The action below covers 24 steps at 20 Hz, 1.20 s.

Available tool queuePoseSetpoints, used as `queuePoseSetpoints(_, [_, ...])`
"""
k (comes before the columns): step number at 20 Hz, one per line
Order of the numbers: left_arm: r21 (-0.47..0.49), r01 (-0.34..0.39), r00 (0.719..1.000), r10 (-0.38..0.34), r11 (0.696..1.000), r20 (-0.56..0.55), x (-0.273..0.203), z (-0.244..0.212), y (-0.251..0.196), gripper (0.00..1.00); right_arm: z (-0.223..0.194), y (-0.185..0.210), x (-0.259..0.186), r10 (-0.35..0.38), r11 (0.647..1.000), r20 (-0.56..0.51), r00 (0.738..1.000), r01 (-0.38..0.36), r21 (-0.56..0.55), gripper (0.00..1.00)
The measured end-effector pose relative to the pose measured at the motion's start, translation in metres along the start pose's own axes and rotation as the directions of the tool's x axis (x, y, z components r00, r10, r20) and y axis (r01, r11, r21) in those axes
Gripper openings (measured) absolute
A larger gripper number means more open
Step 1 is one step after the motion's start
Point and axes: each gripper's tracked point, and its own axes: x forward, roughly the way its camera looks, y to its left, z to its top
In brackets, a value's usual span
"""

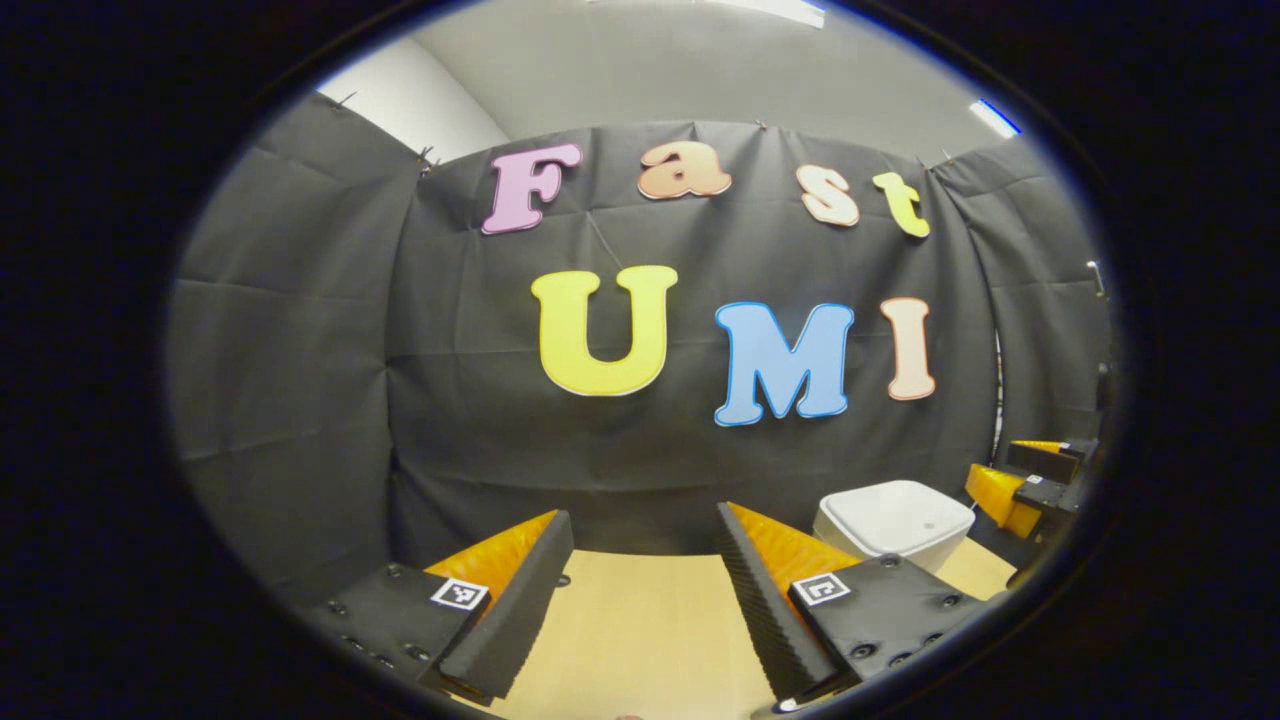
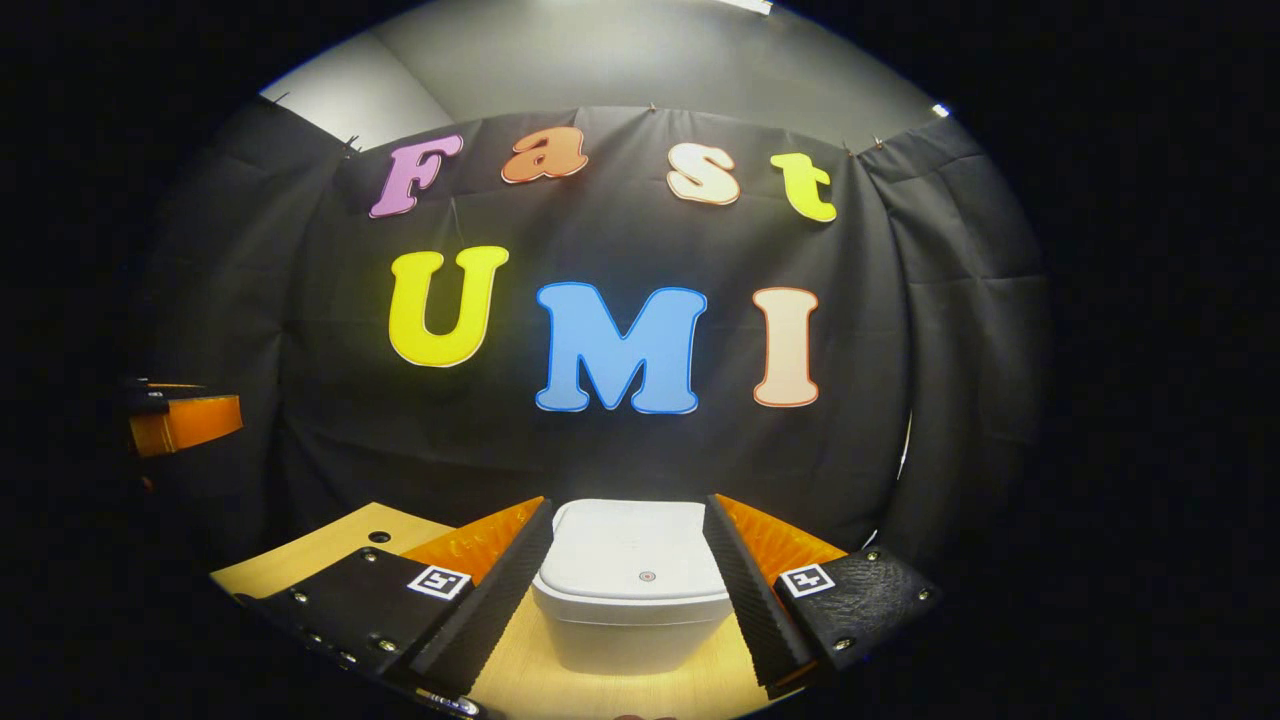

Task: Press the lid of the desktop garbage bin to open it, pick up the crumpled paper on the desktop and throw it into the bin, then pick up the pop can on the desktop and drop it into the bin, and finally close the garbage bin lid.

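The desktop garbage bin [image 2: 632, 585] stands on the wooden bench [image 2: 330, 545] close to its far edge, in front of the booth's black cloth wall, with its white lid [image 2: 630, 555] lying flat and closed. In the right gripper view the right tool [image 2: 628, 575] is lined up squarely on it: its jaws stand wide apart, one to each side of the bin and clear of its walls, gripping nothing, and the small round mark on the lid sits almost centred between them. That alignment looks like a setup for the first step, pressing the lid to spring it open. In the left gripper view the left tool [image 1: 645, 560] is also spread wide and empty, held over bare bench with the bin [image 1: 893, 522] off toward its right, seemingly kept aside so the press has room. Beyond the bin there, the other tool [image 1: 1020, 480] is partly visible at the view's edge. The crumpled paper and the pop can cannot be placed from these views. The task appears to be at its very start, lid not yet pressed.
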Motion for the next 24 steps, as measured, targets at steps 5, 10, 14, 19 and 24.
queuePoseSetpoints(5, [-0.015, 0.002, 1.0, -0.002, 1.0, 0.005, -0.002, 0.001, 0.0, 0.95, 0.003, 0.005, 0.005, 0.004, 1.0, 0.003, 1.0, -0.004, -0.017, 0.97])
queuePoseSetpoints(10, [-0.031, 0.01, 1.0, -0.01, 0.999, 0.001, 0.003, -0.002, -0.004, 0.94, 0.003, -0.003, 0.015, -0.014, 1.0, -0.011, 1.0, 0.014, 0.001, 0.96])
queuePoseSetpoints(14, [-0.037, 0.016, 1.0, -0.016, 0.999, -0.003, 0.005, -0.006, -0.008, 0.94, -0.006, -0.004, 0.023, -0.017, 1.0, -0.036, 0.999, 0.016, -0.008, 0.74])
queuePoseSetpoints(19, [-0.038, 0.016, 1.0, -0.016, 0.999, -0.006, 0.005, -0.008, -0.01, 0.94, -0.018, -0.007, 0.03, -0.001, 1.0, -0.076, 0.997, 0.002, 0.012, 0.28])
queuePoseSetpoints(24, [-0.032, 0.017, 1.0, -0.018, 0.999, -0.005, 0.001, -0.009, -0.016, 0.94, -0.027, -0.013, 0.03, -0.012, 1.0, -0.087, 0.996, 0.013, 0.008, 0.11])
